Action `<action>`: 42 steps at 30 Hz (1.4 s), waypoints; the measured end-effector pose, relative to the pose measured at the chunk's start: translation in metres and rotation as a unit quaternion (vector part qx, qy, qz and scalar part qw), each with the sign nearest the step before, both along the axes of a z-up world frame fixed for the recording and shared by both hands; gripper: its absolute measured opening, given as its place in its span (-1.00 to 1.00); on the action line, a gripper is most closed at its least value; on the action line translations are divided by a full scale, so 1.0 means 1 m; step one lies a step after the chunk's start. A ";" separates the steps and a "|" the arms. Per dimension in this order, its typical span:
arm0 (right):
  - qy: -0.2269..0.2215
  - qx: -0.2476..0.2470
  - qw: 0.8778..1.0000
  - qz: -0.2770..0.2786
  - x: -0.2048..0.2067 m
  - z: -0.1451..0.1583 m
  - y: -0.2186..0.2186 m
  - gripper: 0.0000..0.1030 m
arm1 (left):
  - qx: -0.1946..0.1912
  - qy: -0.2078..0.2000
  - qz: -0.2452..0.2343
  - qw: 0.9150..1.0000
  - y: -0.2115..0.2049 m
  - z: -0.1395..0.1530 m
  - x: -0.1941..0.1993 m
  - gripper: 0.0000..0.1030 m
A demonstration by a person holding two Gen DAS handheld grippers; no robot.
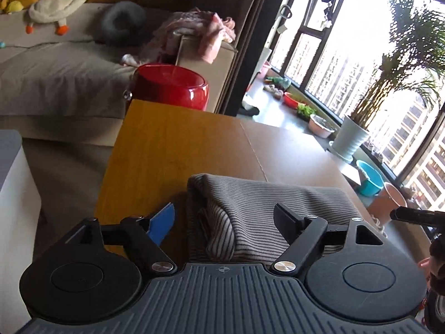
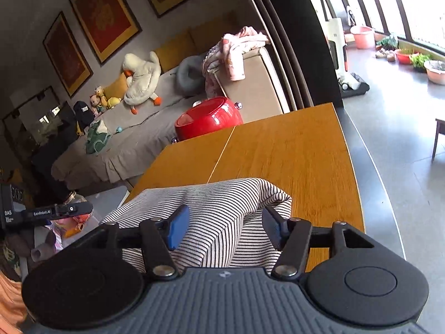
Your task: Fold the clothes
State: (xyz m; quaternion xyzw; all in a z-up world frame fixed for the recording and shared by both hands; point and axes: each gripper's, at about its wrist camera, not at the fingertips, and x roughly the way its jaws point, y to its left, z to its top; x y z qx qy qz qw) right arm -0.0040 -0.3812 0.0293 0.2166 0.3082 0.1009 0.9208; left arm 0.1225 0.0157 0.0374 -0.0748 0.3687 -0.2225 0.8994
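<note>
1. The grey fabric sofa (image 2: 133,144) runs along the wall beyond the table, carrying a white plush goose with orange feet (image 2: 141,79), a grey ring cushion (image 2: 189,72) and a crumpled pink garment (image 2: 236,47) draped over its armrest.
2. The orange-brown wooden tabletop (image 2: 292,150) fills the middle of both views; a seam divides it into two panels, and its far edge faces the sofa.
3. The glossy red round stool (image 2: 208,119) stands on the floor just past the tabletop's far edge, between table and sofa.
4. The black-and-white striped knit garment (image 2: 211,203) lies bunched in a folded heap at the tabletop's near edge, directly in front of both grippers, its rounded fold reaching toward the table's middle.
5. The left gripper (image 1: 225,220) has its jaws spread wide: the blue-padded finger sits over bare wood beside the cloth's left side, the other finger rests over the striped fabric, and nothing is pinched between them.
6. The right gripper (image 2: 222,228) also has its jaws parted, its two blue pads (image 2: 178,228) straddling a raised ridge of the garment; whether the pads actually press the cloth is unclear.
</note>
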 end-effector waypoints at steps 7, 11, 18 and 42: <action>0.071 0.029 0.997 0.013 0.044 -0.065 0.031 0.18 | 0.035 0.068 -0.013 0.997 -0.053 -0.052 0.030 0.52; 0.047 0.008 0.999 0.027 0.067 -0.069 0.034 0.04 | 0.031 0.045 -0.013 0.998 -0.072 -0.056 0.056 0.43; 0.003 -0.042 0.999 -0.002 0.135 -0.073 0.009 0.03 | 0.020 0.009 -0.006 1.000 -0.105 -0.060 0.104 0.26; -0.018 -0.132 0.991 -0.010 0.107 -0.068 0.002 0.00 | -0.037 -0.007 0.003 0.999 -0.063 -0.050 0.047 -0.14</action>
